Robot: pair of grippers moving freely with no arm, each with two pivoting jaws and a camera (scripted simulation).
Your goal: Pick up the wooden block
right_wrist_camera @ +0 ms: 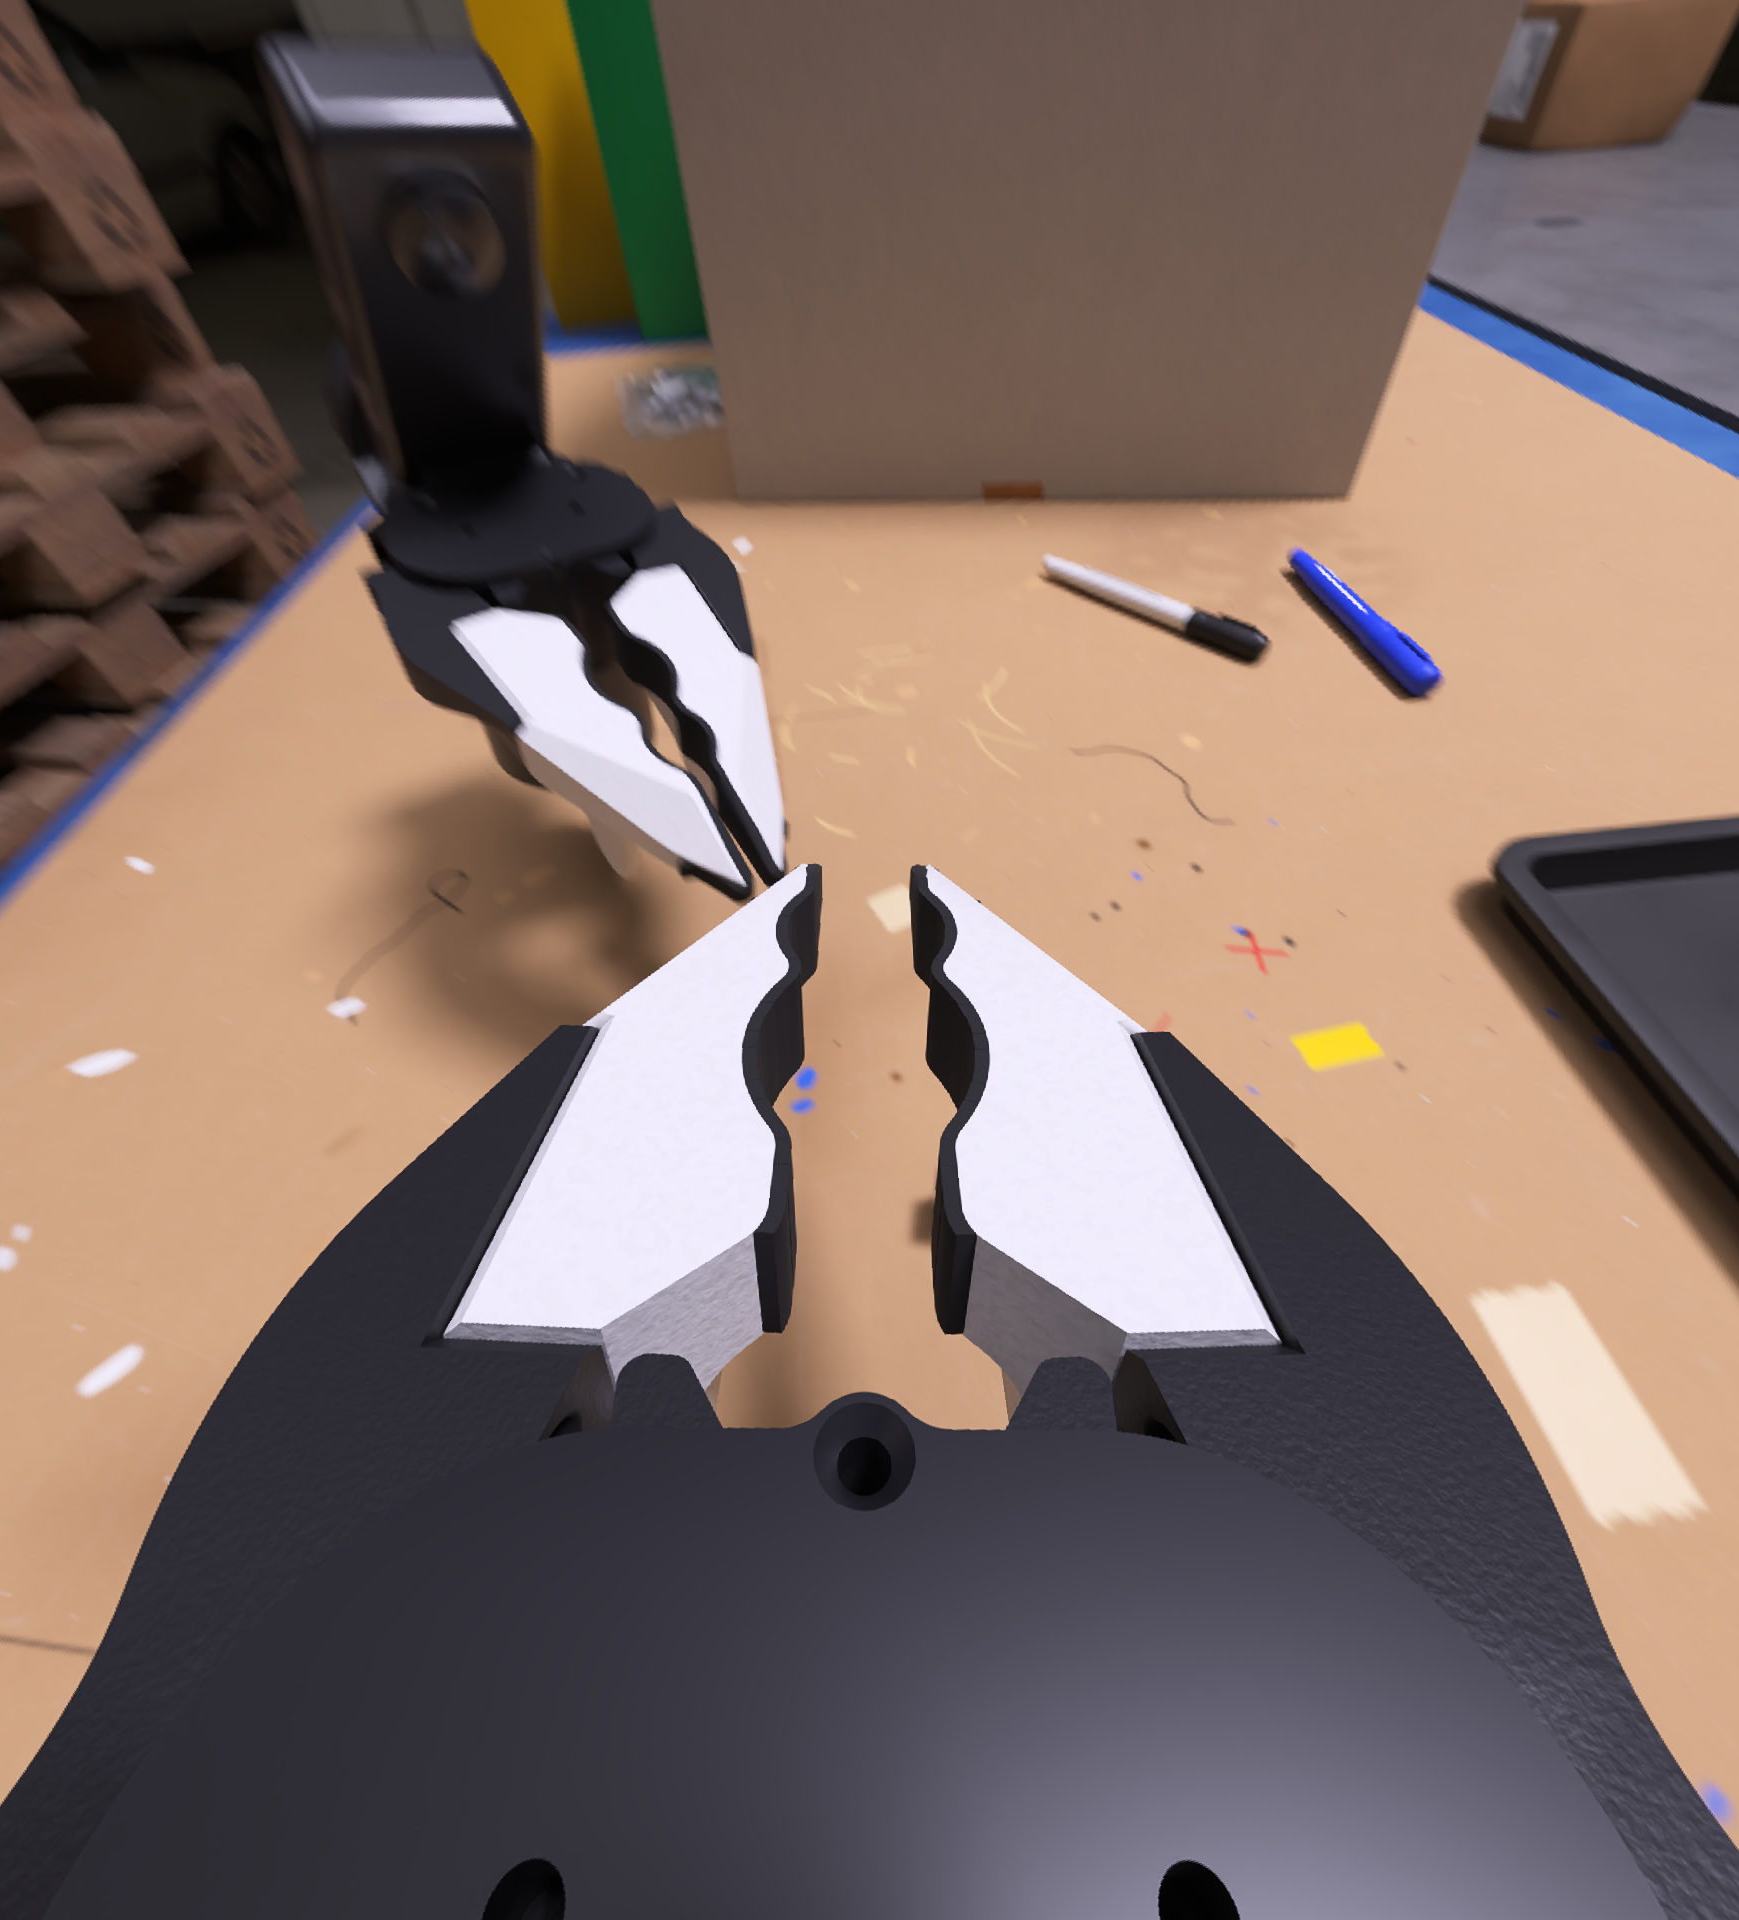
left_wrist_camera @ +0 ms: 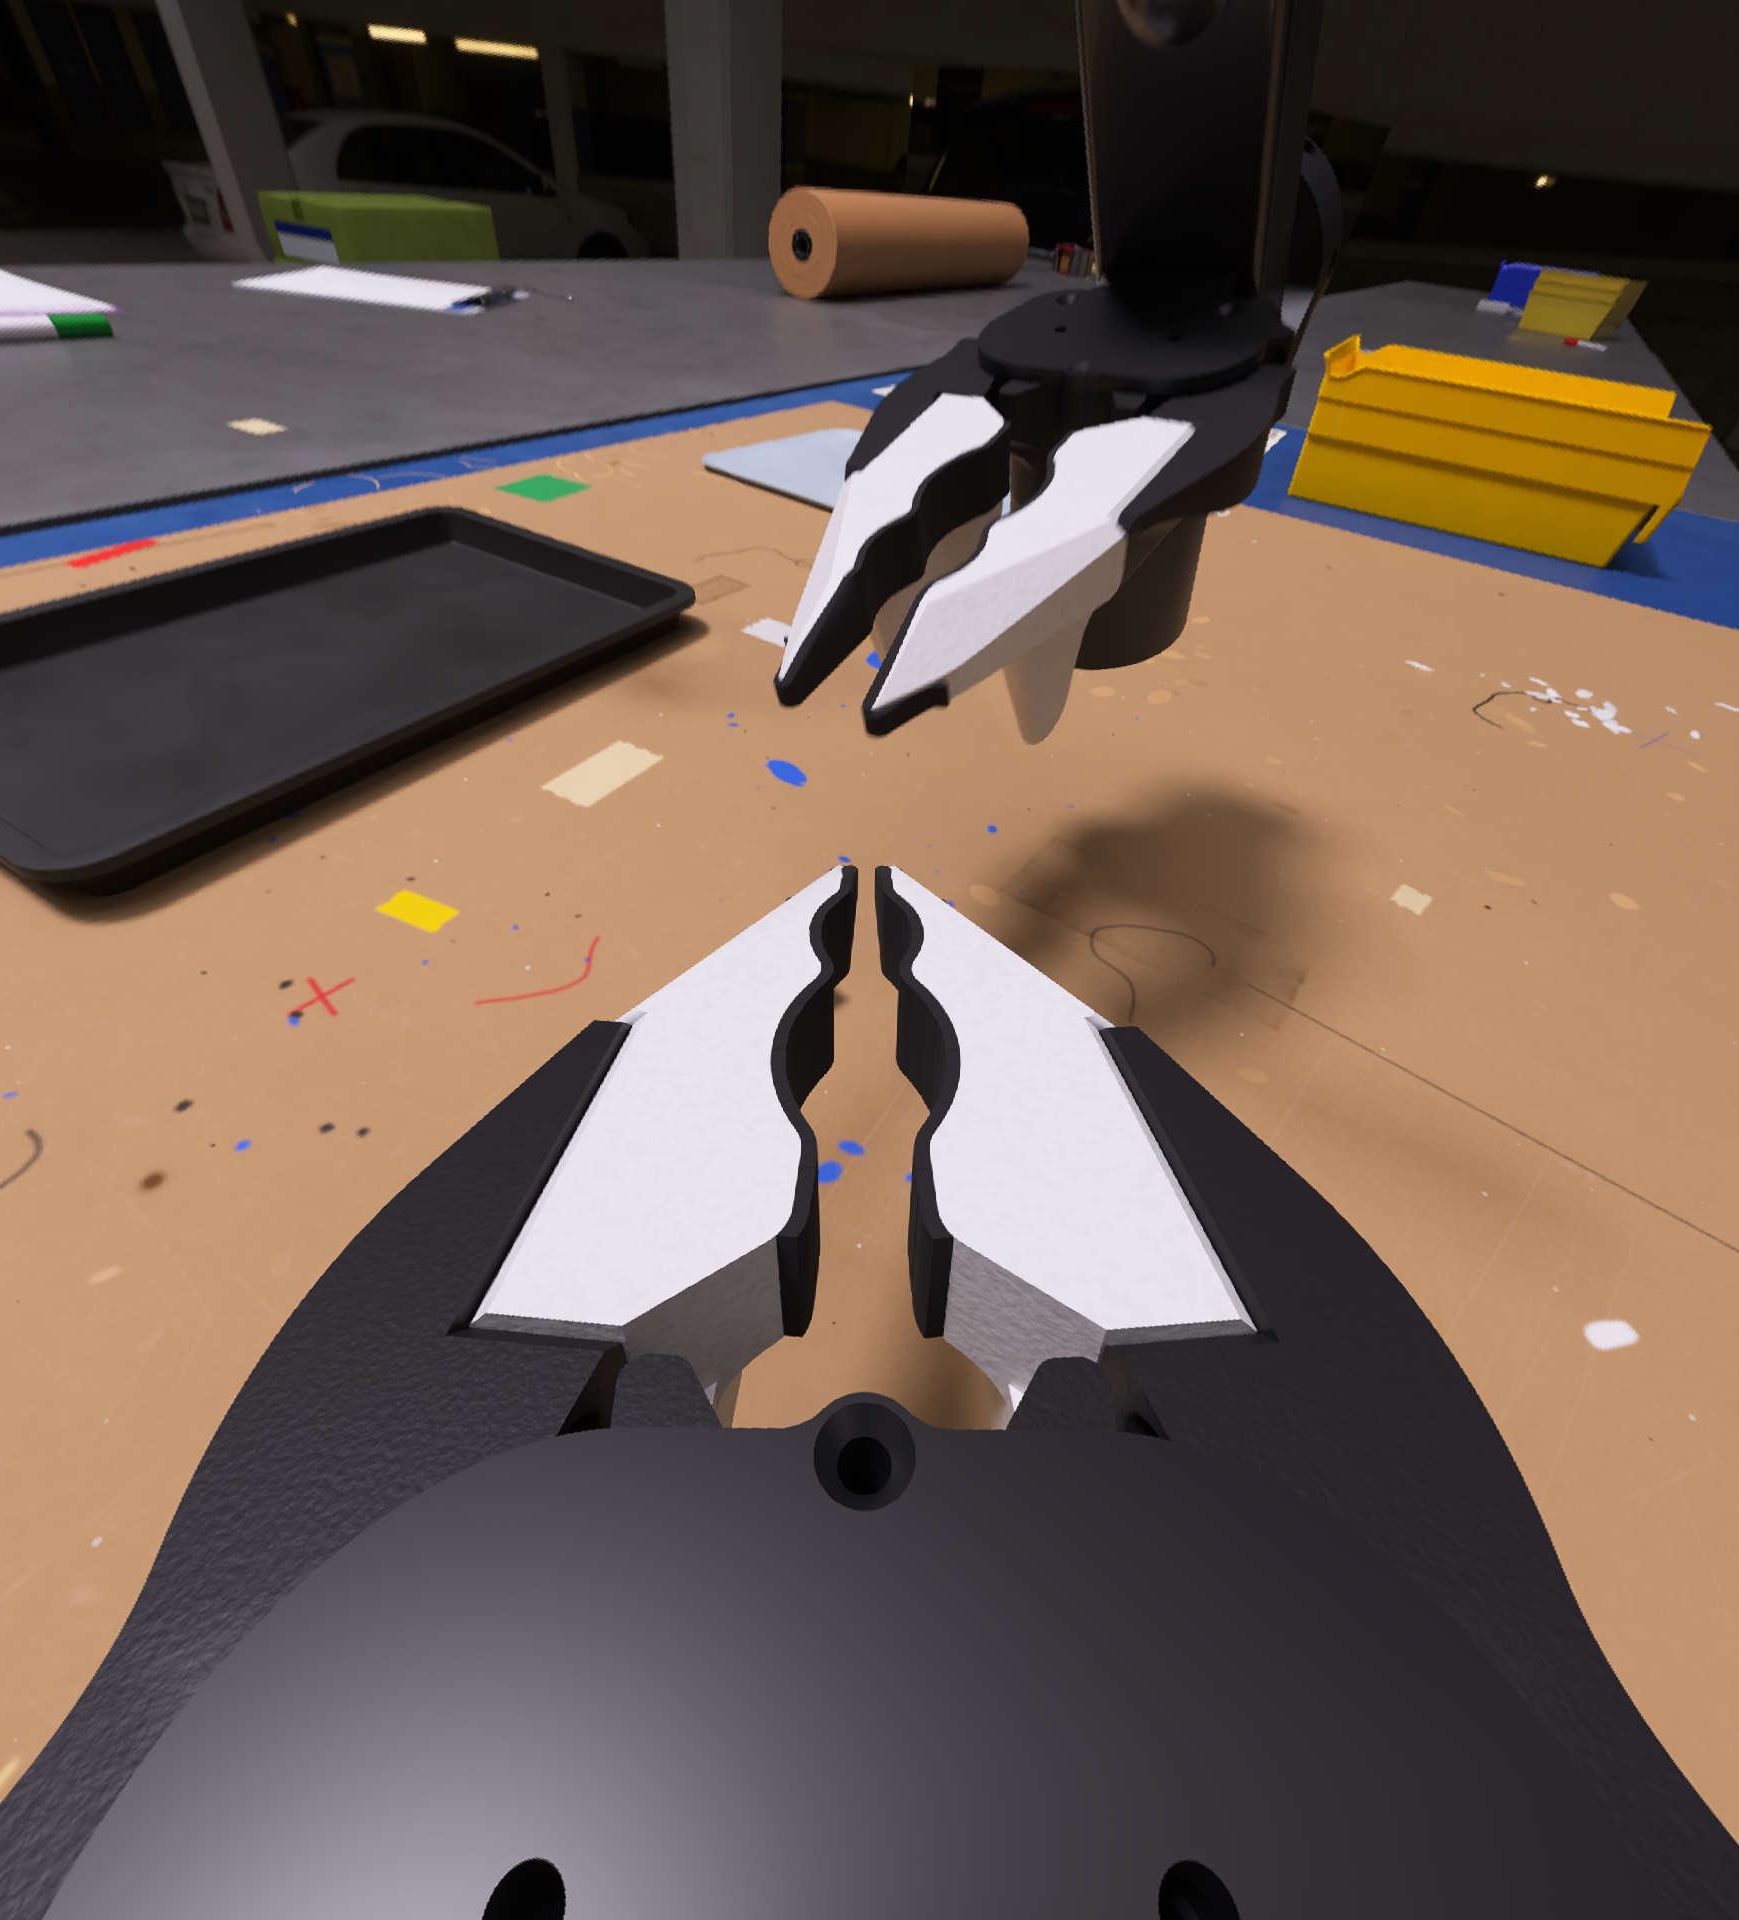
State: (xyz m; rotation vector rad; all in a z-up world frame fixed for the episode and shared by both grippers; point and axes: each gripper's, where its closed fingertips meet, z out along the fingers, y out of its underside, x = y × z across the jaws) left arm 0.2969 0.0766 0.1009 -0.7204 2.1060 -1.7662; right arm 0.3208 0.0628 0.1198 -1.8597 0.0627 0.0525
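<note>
Cardboard-topped bench [left_wrist_camera: 1260, 1143] shows no wooden block, so with my left gripper [left_wrist_camera: 865, 871] nearly closed and empty and my right gripper [right_wrist_camera: 865, 871] slightly apart, tips near each other, searching blindly risks a collision.

The wooden block cannot be made out in either wrist view, nothing of it being seen between the fingers [left_wrist_camera: 699, 1091] of the left gripper [left_wrist_camera: 865, 873] or of the right gripper [right_wrist_camera: 865, 873], so that its look, pose and place on the table [left_wrist_camera: 1467, 1039] cannot be told.
</note>
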